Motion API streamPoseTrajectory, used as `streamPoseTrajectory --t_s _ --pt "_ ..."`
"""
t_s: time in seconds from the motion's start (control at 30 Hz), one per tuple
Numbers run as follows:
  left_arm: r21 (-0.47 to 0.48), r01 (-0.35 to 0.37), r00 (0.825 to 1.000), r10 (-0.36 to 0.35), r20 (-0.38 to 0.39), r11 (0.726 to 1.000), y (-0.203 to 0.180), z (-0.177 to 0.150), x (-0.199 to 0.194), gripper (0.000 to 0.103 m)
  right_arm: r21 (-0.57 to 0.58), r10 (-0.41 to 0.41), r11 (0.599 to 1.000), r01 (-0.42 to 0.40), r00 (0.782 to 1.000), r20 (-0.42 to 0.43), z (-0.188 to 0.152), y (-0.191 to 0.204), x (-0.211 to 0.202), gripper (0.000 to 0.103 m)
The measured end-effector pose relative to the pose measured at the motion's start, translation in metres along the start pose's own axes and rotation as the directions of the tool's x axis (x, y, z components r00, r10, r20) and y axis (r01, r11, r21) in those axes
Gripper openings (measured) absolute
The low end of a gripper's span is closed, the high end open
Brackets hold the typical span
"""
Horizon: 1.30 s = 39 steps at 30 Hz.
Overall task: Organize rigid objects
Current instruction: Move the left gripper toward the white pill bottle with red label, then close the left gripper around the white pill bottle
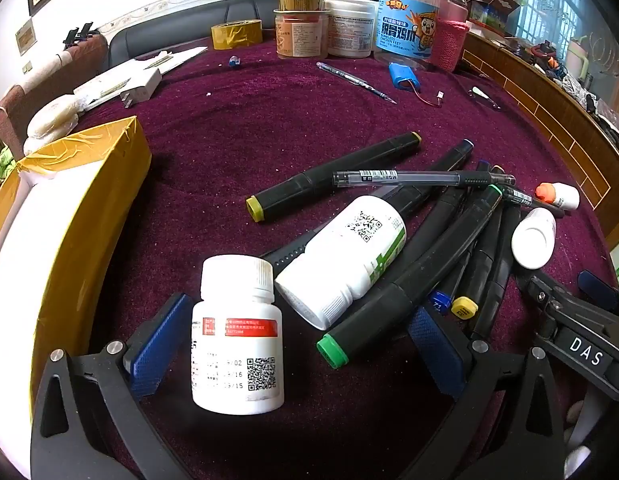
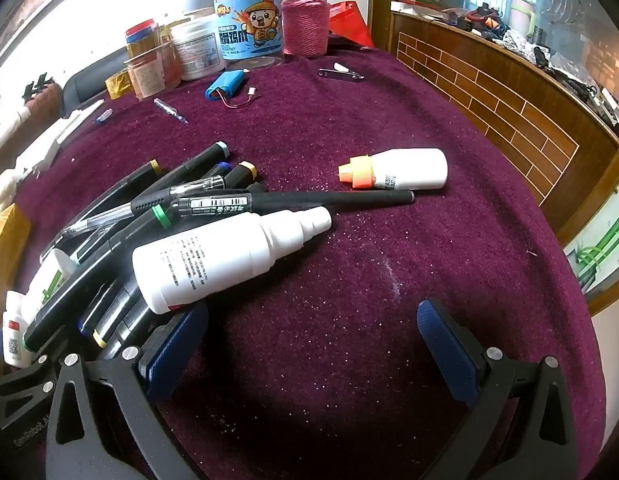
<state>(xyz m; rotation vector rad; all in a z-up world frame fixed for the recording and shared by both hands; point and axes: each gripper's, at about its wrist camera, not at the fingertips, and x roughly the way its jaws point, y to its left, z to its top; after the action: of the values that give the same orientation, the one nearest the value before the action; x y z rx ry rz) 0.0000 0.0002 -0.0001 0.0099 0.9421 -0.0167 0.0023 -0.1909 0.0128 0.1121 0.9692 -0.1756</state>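
On the purple cloth, a white pill bottle with a red label (image 1: 237, 336) stands upright between the fingers of my open left gripper (image 1: 299, 348), close to the left pad (image 1: 161, 344). Behind it a white bottle with a green label (image 1: 345, 256) lies on a heap of black markers (image 1: 449, 248). My right gripper (image 2: 313, 350) is open over bare cloth, with nothing between its fingers. Just left of it a white spray bottle (image 2: 221, 256) lies across the markers (image 2: 121, 280). A small orange-capped dropper bottle (image 2: 393, 170) lies farther back.
A yellow-taped box (image 1: 89, 200) lies along the left side. Jars and tubs (image 1: 349, 28), a yellow tape roll (image 1: 235, 34), a blue battery pack (image 2: 225, 84) and a pink wrapped flask (image 2: 305, 24) crowd the far edge. A wooden panel wall (image 2: 489, 92) bounds the right.
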Motion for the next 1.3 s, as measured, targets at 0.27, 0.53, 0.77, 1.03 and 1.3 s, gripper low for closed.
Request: streamPoseTrajectory --t_s 0.27,0.53,0.77,1.03,1.3 --pt "-0.01 -0.015 1.0 0.015 0.0 1.0 -0.002 0.001 0.0 0.103 -0.037 0.049 0.998 -0.05 0.999 -0.021 -0.001 -0.005 0.001 0.102" --pt "0.071 0.067 0.995 -0.062 -0.078 0.995 0.004 -0.001 -0.005 0.103 -0.06 0.046 0.997 -0.05 0.997 -0.069 -0.003 0.0 -0.001 0.102" --pt "0.087 0.049 0.998 -0.044 -0.054 0.995 0.0 -0.009 -0.009 0.103 -0.085 0.059 0.994 -0.067 0.994 -0.09 -0.002 -0.002 -0.003 0.102" --pt "0.075 0.05 0.998 -0.046 -0.05 0.996 0.002 -0.008 -0.008 0.103 -0.088 0.063 0.994 -0.058 0.996 0.059 -0.02 -0.018 -0.064 0.102" --pt "0.075 0.062 0.997 -0.058 -0.052 0.995 0.003 -0.007 -0.008 0.103 0.088 0.139 0.982 -0.168 0.953 0.267 0.017 -0.047 -0.055 0.093"
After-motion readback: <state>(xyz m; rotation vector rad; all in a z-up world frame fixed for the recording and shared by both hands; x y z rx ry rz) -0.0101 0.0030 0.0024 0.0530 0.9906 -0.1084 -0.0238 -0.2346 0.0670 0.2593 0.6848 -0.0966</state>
